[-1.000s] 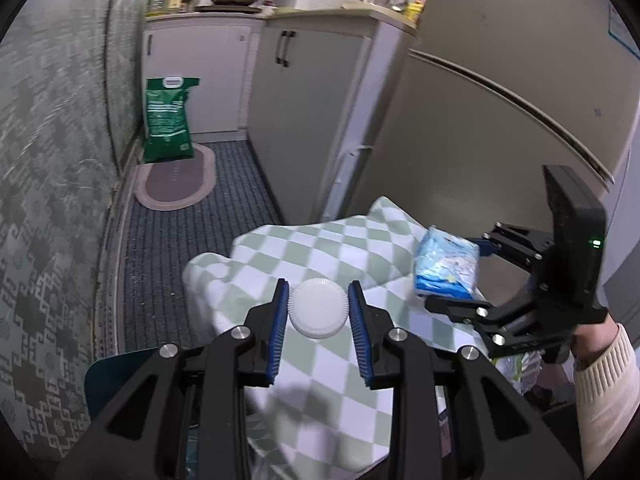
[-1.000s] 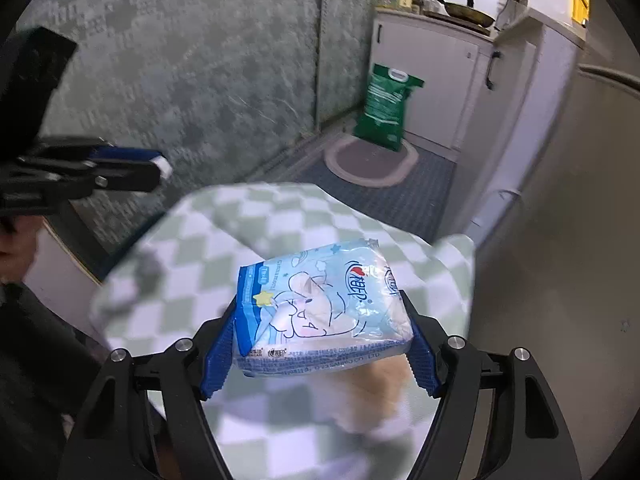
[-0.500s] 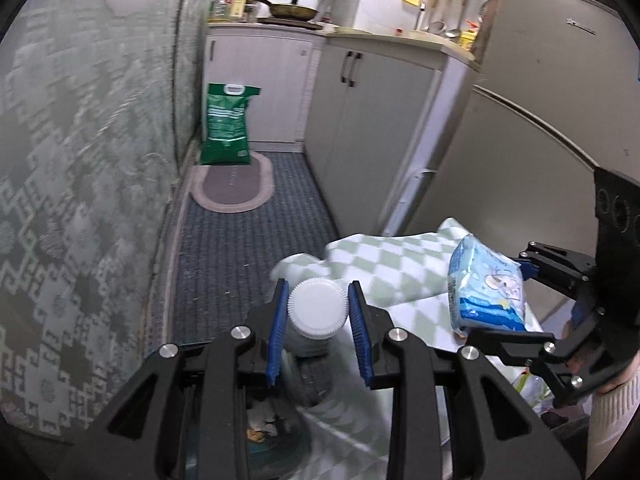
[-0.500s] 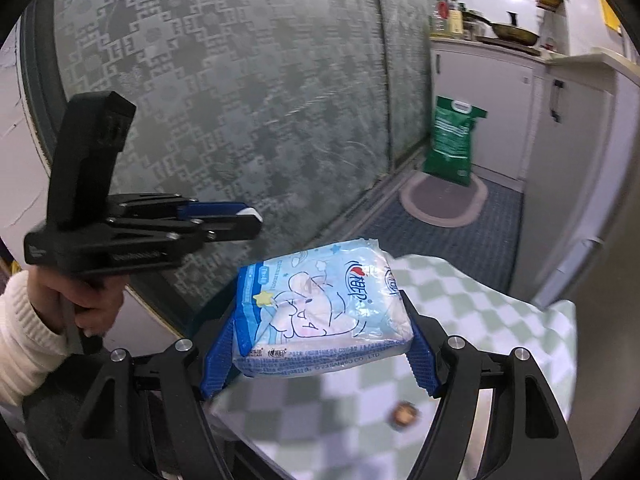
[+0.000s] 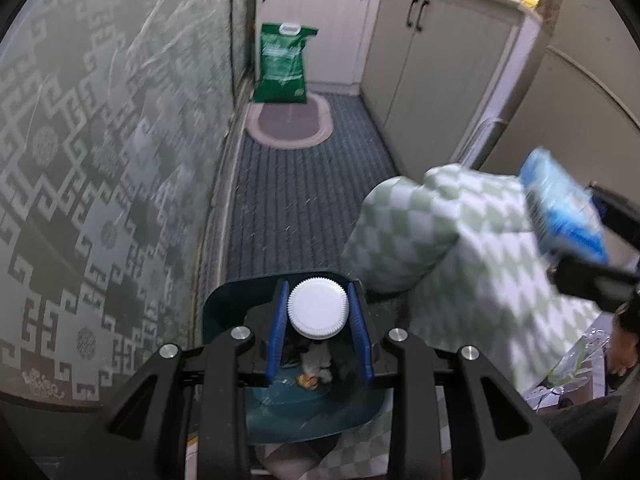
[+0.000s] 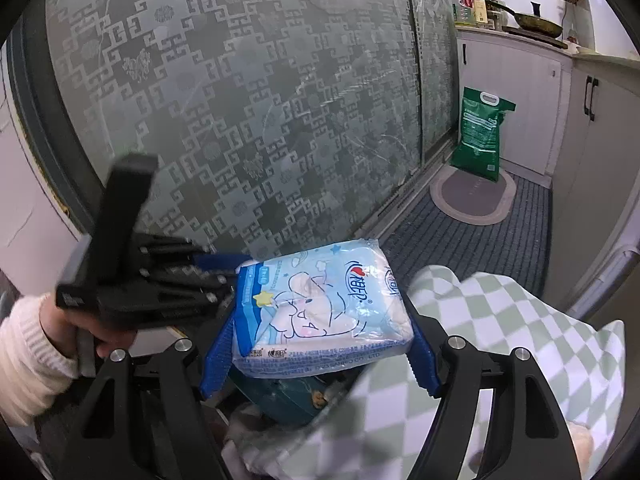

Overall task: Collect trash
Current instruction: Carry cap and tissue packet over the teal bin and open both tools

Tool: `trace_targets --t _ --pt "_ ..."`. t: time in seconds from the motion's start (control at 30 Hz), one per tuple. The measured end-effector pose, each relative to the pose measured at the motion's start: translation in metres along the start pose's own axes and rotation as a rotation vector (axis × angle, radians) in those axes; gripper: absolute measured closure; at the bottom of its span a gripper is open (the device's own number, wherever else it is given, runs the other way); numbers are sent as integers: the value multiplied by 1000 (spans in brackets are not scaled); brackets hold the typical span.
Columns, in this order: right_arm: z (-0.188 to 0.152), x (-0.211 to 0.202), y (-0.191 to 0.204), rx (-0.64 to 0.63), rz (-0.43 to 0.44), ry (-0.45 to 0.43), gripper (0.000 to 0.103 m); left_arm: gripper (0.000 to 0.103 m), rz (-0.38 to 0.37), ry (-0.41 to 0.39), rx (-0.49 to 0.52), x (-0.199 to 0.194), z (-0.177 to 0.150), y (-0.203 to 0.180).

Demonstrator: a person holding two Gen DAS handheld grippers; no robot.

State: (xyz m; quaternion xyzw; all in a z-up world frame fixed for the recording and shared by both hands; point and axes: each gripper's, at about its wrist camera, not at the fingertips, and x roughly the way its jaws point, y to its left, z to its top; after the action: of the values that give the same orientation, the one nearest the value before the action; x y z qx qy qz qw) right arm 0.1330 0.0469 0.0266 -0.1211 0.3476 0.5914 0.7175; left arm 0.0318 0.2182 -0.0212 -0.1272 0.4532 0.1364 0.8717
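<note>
My left gripper point(image 5: 318, 316) is shut on a bottle with a white ribbed cap point(image 5: 318, 307), held over the open dark teal trash bin point(image 5: 224, 312), which has scraps inside. My right gripper point(image 6: 320, 344) is shut on a light blue tissue pack point(image 6: 320, 316), held beside the bin point(image 6: 280, 398) at the edge of the table. In the left wrist view the tissue pack point(image 5: 560, 208) shows at the right. In the right wrist view the left gripper point(image 6: 160, 284) shows at the left.
A green-and-white checked tablecloth point(image 5: 440, 232) covers the table at the right. A patterned glass door point(image 5: 100, 140) runs along the left. A green bag point(image 5: 284, 64) and an oval mat point(image 5: 290, 124) lie on the striped floor. Cabinets point(image 5: 440, 60) stand beyond.
Both grippers have swung left and down, off the table toward the bin. The bottle now hangs over the bin opening, and the tissue pack has come closer to the bin.
</note>
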Motion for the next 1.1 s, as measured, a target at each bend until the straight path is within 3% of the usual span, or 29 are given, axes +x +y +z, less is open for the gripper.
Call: trace_targets --t 0.33,0.7,1.1 --pt "15 22 12 28 35 -2 29 66 41 92 -30 15 -7 11" --pt "14 45 26 -8 14 68 29 47 77 48 -124 1 -1 39" --pt "-8 96 44 -79 0 244 25 41 97 -49 -241 -24 5 63"
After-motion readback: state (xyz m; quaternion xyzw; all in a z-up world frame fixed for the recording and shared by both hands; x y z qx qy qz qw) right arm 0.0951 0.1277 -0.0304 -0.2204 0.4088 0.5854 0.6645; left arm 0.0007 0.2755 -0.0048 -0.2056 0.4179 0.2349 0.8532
